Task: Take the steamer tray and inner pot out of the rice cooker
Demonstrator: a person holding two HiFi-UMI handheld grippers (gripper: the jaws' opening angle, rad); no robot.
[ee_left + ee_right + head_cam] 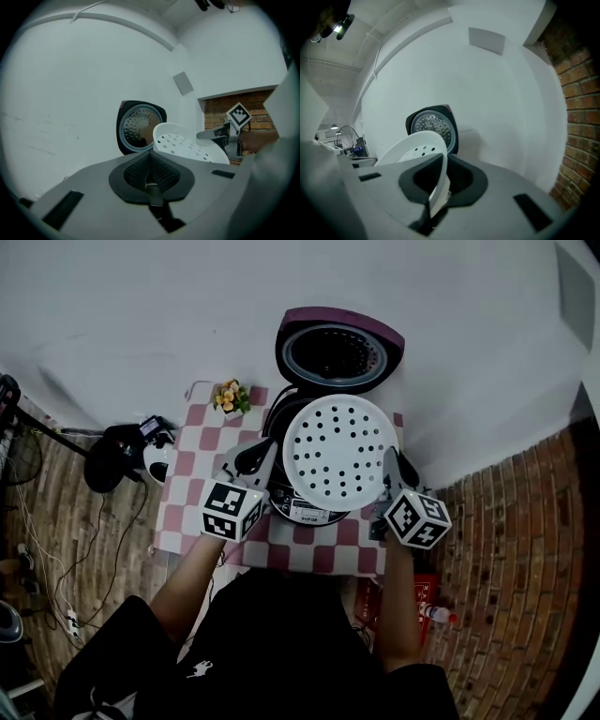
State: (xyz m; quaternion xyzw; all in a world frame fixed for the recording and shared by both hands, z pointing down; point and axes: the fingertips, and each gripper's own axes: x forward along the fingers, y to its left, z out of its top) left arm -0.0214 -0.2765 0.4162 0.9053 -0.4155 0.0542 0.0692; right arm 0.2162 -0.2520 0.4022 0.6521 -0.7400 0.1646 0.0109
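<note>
The white perforated steamer tray (339,452) hangs in the air over the purple rice cooker (305,510), whose lid (337,352) stands open against the wall. My right gripper (392,470) is shut on the tray's right rim; in the right gripper view the rim (438,183) sits pinched between the jaws. My left gripper (262,456) is beside the tray's left edge, shut with nothing between its jaws (151,180); the tray (187,145) lies to their right. The tray hides the inner pot.
The cooker stands on a small table with a pink checked cloth (192,493), close to a white wall. A small flower pot (230,397) stands at its back left. A black and white device (131,451) and cables lie on the brick floor to the left.
</note>
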